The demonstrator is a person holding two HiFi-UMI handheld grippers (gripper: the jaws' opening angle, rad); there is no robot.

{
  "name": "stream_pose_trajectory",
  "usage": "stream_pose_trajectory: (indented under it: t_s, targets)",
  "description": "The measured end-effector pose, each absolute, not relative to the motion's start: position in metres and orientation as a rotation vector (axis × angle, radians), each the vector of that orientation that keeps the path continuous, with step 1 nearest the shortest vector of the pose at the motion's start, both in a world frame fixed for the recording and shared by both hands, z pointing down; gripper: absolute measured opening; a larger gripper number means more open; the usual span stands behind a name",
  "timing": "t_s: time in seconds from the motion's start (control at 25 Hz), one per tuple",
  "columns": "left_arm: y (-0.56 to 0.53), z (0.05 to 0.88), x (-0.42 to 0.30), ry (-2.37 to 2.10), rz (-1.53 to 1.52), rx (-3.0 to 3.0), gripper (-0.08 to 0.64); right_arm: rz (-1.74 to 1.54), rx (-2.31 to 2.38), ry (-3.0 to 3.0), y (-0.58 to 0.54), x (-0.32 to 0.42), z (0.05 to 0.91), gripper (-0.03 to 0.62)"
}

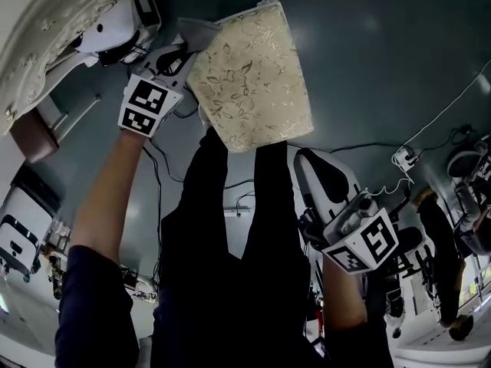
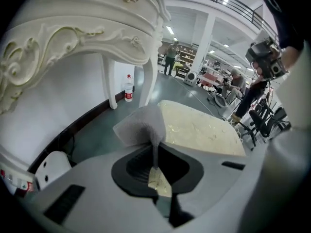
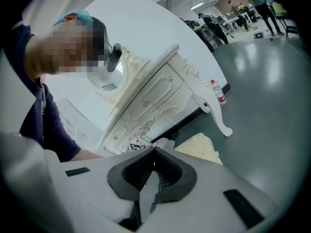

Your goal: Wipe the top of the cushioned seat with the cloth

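In the head view, the left hand-held gripper (image 1: 182, 50) is at the far left corner of the cushioned seat (image 1: 253, 75), a cream, leaf-patterned pad standing on the grey floor (image 1: 383, 67) just in front of the person's legs. The grey cloth (image 1: 196, 31) bunches at that corner, beside a white carved dresser (image 1: 54, 21). The right hand-held gripper (image 1: 311, 167) hangs low at the person's right, well apart from the seat.

In the left gripper view, the jaws are clamped on a narrow pinch of the cloth, and the rest fans out loose above them, over the near edge of the seat. The cloth looks thin, light and limp, so it will probably fold or trail rather than lie flat. Holding it by a gathered edge suits it, with the loose part pressed down on the pad. The padded top should give under pressure, and its woven pattern may drag at the cloth.

In the right gripper view, the jaws are closed together with nothing between them. The seat and the dresser lie beyond. This free hand-held gripper could steady the seat by its rim if it slides.
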State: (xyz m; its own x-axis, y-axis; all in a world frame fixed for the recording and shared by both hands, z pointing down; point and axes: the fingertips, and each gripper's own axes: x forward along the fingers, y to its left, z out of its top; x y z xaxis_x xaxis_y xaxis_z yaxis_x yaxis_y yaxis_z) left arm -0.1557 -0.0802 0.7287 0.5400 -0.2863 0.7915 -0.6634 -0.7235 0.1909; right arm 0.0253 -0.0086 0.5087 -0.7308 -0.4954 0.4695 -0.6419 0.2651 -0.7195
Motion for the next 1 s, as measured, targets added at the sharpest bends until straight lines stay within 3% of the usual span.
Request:
stream_pose_trajectory:
  t_s: [0.56,0.84,1.0]
  targets:
    - [-0.101,0.748,-0.069,-0.692,1.104,2.309,0.026,1.571,1.14,-2.358,-0.007,0.068,0.528,0.025]
    - [-0.114,0.731,0.008,-0.649,1.129,2.322,0.026,1.58,1.192,-2.361,-0.009,0.137,0.513,0.025]
    - [-0.112,0.728,0.014,-0.653,1.124,2.315,0.026,1.6,1.185,-2.362,-0.012,0.146,0.514,0.025]
